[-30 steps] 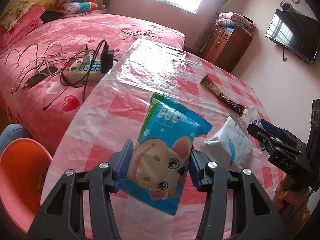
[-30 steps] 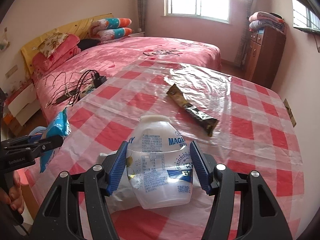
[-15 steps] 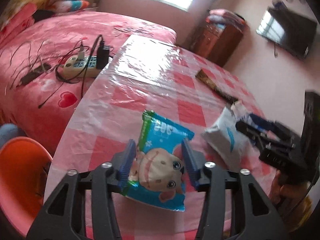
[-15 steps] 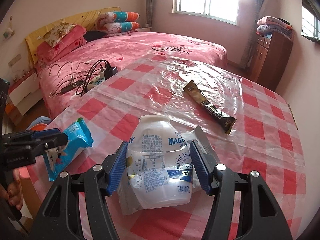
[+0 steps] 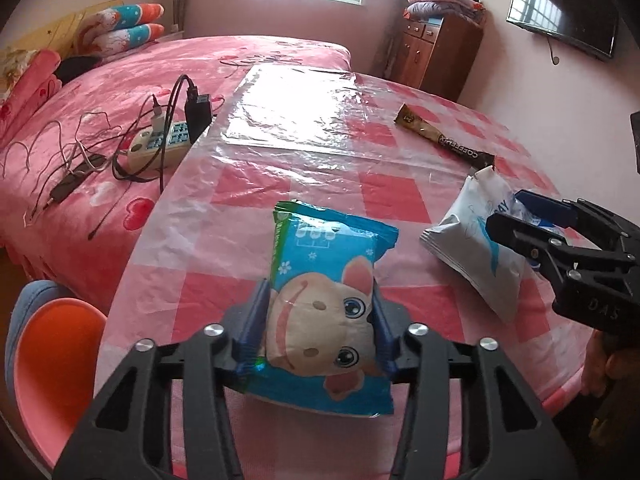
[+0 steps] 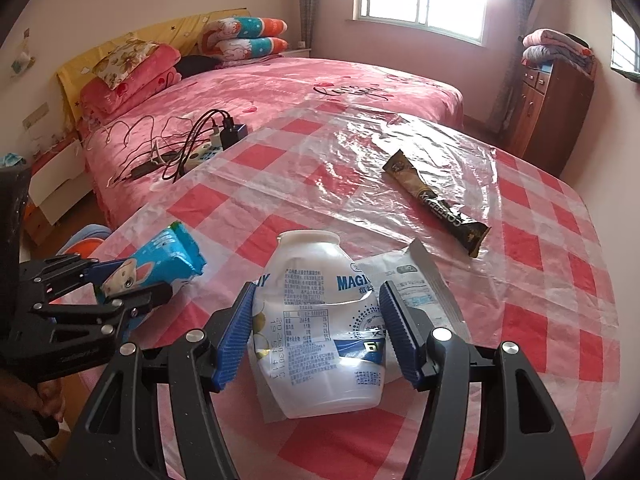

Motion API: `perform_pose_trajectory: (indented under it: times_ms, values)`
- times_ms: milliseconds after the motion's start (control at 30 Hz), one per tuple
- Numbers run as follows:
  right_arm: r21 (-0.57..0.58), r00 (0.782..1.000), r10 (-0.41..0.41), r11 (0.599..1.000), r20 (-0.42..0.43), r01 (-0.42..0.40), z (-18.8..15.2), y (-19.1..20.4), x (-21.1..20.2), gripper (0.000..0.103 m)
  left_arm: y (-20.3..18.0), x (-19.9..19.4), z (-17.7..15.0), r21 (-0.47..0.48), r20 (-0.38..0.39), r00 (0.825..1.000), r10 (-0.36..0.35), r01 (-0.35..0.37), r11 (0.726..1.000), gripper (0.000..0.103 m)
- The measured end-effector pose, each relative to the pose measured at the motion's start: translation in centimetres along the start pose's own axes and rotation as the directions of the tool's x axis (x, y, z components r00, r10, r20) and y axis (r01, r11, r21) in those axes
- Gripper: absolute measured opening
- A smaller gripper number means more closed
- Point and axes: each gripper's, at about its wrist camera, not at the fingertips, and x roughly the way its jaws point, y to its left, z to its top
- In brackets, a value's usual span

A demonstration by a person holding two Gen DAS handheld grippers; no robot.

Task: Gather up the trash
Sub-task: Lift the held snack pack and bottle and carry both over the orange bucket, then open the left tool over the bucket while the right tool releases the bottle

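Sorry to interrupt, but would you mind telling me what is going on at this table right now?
A person is clearing trash off a checked table with a gripper in each hand. The left gripper has just been closing and now pinches a blue cartoon snack packet. The right gripper is clamped on a crushed white plastic bottle, which sits over a white pouch. A brown coffee sachet lies untouched further back. No bin is in view.

Blue wrapper, crushed white bottle held; coffee sachet flat.
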Motion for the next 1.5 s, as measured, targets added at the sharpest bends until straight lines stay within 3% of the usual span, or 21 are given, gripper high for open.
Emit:
perform_pose_trajectory:
  times_ms: [500, 933, 1233, 1500]
  values:
    - [-0.074, 0.999, 0.036, 0.997, -0.005, -0.037, 1.0, 4.2, 0.0, 0.063, 3.3, -2.0, -0.4, -0.114, 0.049, 0.998, -0.049, 0.054, 0.992, 0.041]
    - [-0.168, 0.992, 0.125, 0.977, -0.034, -0.129, 2.3, 9.7, 0.4, 0.063, 9.0, -5.3, -2.4, -0.214, 0.08, 0.996, 0.046, -0.028, 0.976, 0.041]
    - [-0.256, 0.976, 0.212, 0.942, -0.057, -0.219, 3.5, 15.3, 1.1, 0.063, 14.8, -7.3, -5.5, -0.339, 0.065, 0.985, 0.157, -0.127, 0.932, 0.041]
    - [-0.326, 0.94, 0.327, 0.881, -0.102, -0.342, 4.2, 21.8, 1.7, 0.063, 18.9, -8.3, -8.5, -0.434, 0.023, 0.971, 0.238, -0.205, 0.877, 0.041]
